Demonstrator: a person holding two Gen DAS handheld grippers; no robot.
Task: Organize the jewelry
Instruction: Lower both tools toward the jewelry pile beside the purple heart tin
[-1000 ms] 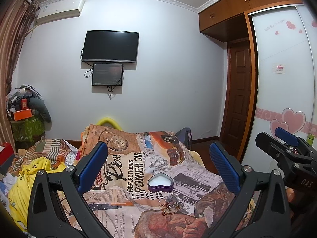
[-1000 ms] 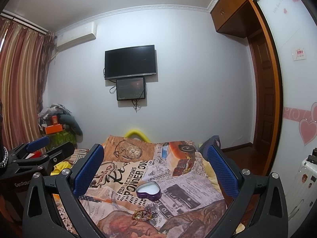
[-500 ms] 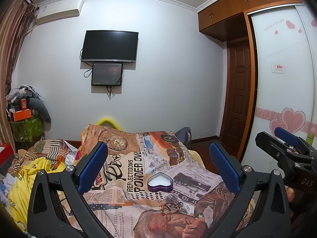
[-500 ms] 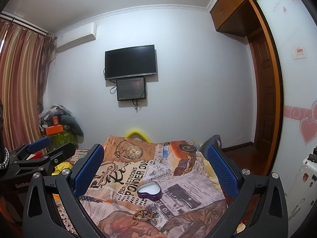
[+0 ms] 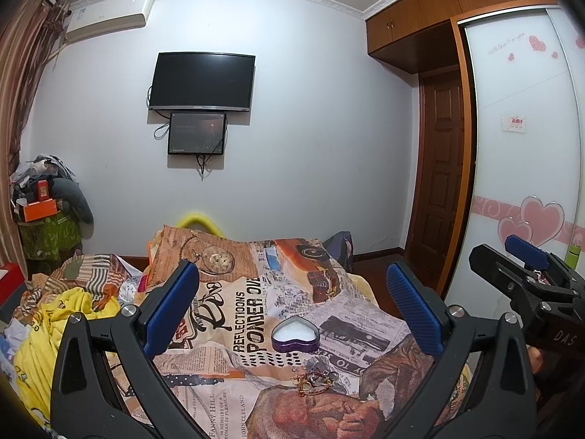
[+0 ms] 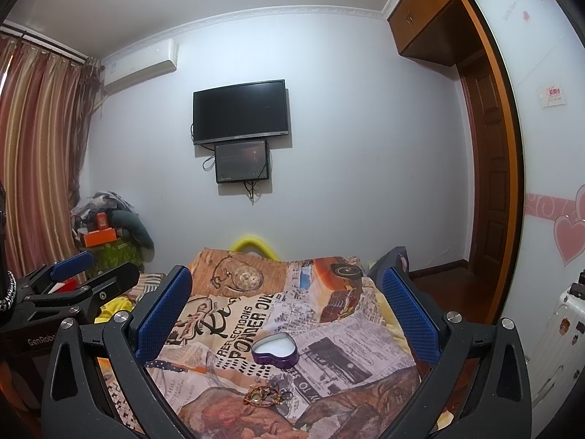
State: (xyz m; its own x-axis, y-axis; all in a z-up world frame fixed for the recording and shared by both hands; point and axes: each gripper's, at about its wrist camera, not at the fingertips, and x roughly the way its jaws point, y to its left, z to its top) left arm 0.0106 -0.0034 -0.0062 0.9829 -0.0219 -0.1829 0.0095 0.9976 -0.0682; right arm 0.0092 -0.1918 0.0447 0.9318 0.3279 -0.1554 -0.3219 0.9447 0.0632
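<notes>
Currently both claws hover over the newsprint-patterned bedspread (image 5: 256, 300), nothing gripped. Left gripper (image 5: 292, 307): blue-padded fingers (image 5: 172, 307) spread wide, empty. Right gripper (image 6: 285, 311): same, fully spread, empty; in the left view it shows at the right edge.

Landmark is the purple heart-shaped tin with white lining (image 5: 295, 334), lying open on the bedspread, centred between the fingers in both views. Small tangled heap of gold-coloured jewelry (image 5: 312, 384) sits on the bedspread just on the near side of the tin, not touching it; individual pieces are too small to tell apart. Neither claw touches tin or heap.

Left of the tin: crumpled yellow cloth (image 5: 55, 314). Beyond the tin: yellow curved foam piece (image 5: 199, 221) at the bed's far edge, then the white wall with a black flat-screen TV (image 5: 203, 82) and a smaller dark screen (image 5: 196, 133) under it. Far right of the tin: brown wooden door (image 5: 444, 183).
</notes>
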